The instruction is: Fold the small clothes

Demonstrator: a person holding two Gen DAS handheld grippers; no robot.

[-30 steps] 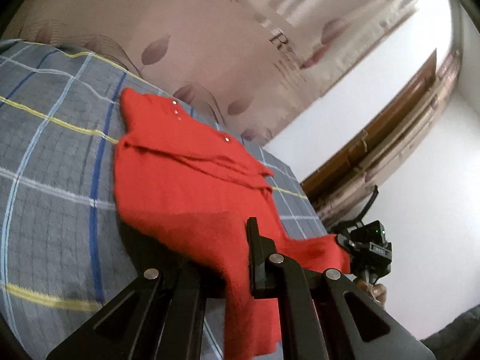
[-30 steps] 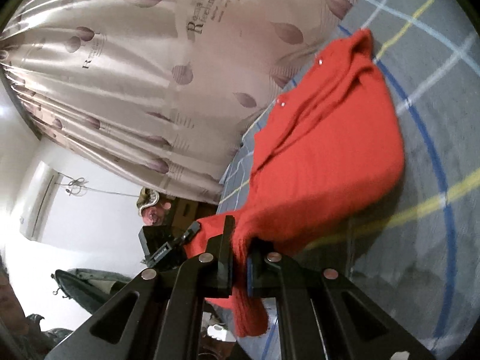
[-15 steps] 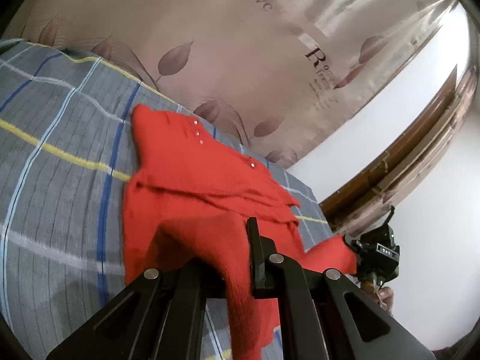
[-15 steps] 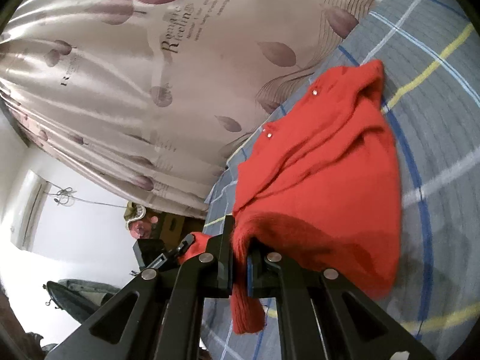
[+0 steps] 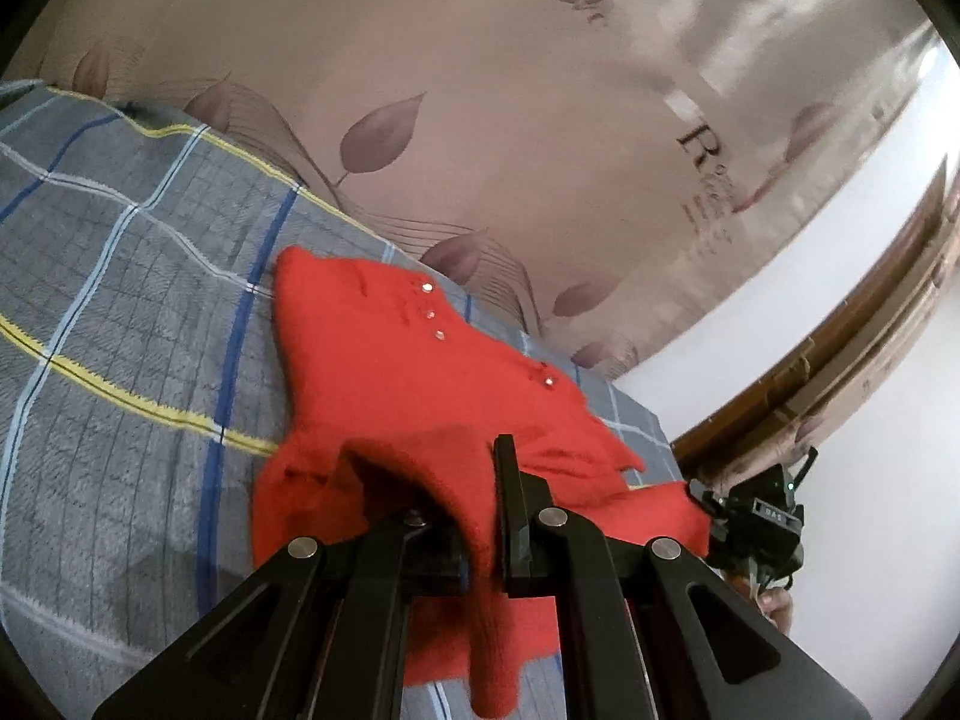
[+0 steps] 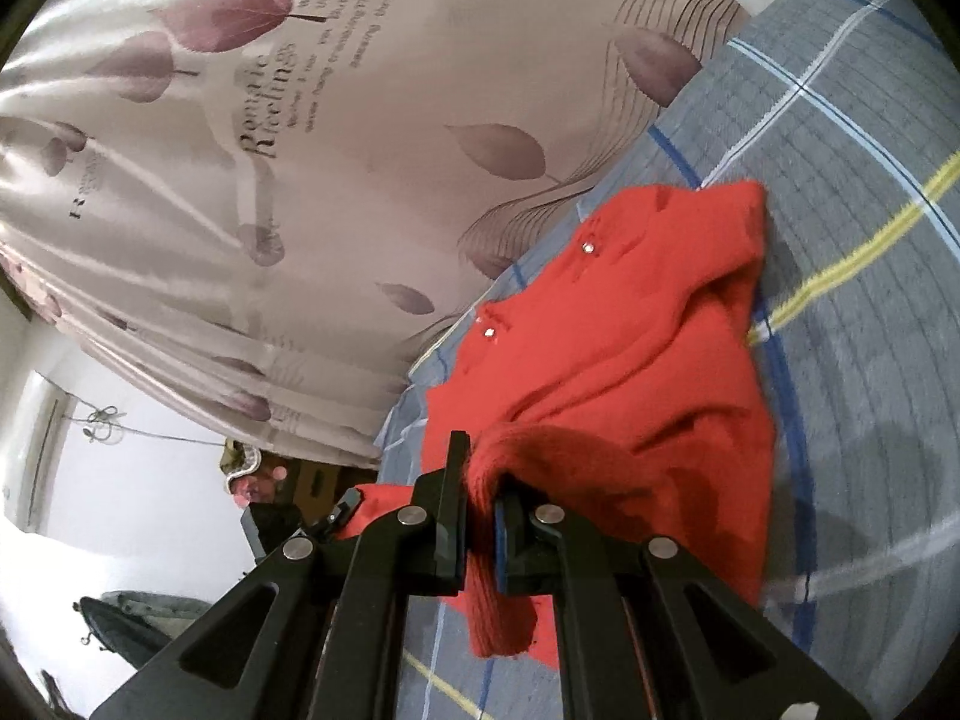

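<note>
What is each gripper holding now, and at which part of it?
Both grip the red knitted cardigan. The left gripper pinches a lifted edge at its near side; the right gripper pinches the same near edge at its other end. Which hem exactly cannot be told.

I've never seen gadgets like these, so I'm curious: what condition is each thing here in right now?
Red sweater: partly folded, near edge lifted and pinched at two spots, far part lying on the blanket.
Left gripper: shut on the sweater's edge.
Right gripper: shut on the sweater's edge.
Plaid blanket: spread flat under the sweater.
Curtain: drawn closed behind the bed.
</note>
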